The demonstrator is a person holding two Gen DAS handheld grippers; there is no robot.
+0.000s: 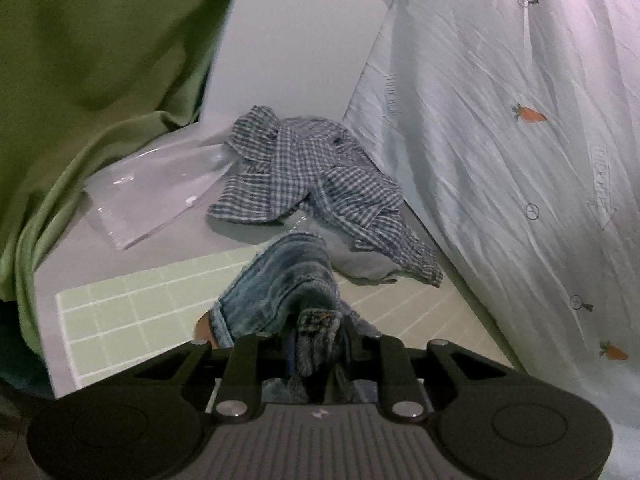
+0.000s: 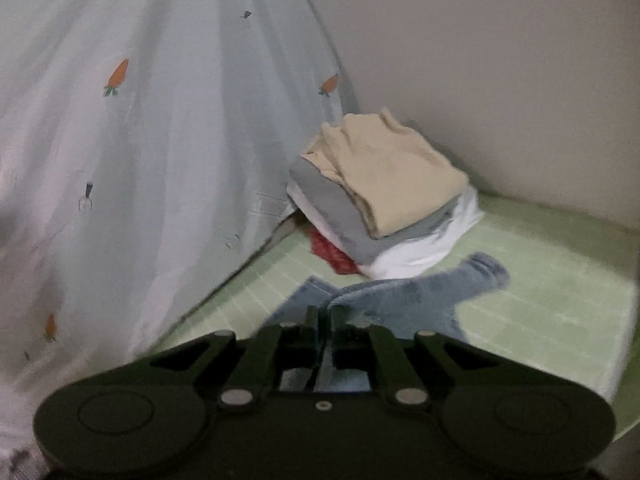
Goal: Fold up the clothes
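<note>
- The left hand-held gripper [image 1: 316, 326] has its jaws drawn close on a bunched edge of the faded blue denim jeans [image 1: 280, 284], lifting that fold clear of the pale green grid-lined mat [image 1: 120, 304].
- The right hand-held gripper [image 2: 323, 316] stands with its jaws nearly together over the same denim jeans [image 2: 404, 300]. Blue cloth shows in the narrow gap, so it seems to pinch them, though the blurred view leaves that uncertain.
- In the right wrist view one trouser leg lies flat across the mat [image 2: 540, 280], its cuff pointing towards the wall.
- Judged from this, the fold is under way and not yet laid down.
- Risk: the left grip holds a thick wad, and denim may slide out if pulled hard, dropping the fold crooked.
- Risk: the stack of folded beige, grey and white garments [image 2: 384, 196] sits just beside the trouser leg. A wide swing could topple it.
- Risk: the crumpled blue-and-white checked shirt [image 1: 316, 184] lies close ahead of the left grip, near a clear plastic bag [image 1: 160, 184], and could be dragged along.
- Risk: the hanging white carrot-print sheet [image 1: 500, 140] crowds one side and may snag a hand-held gripper.
</note>
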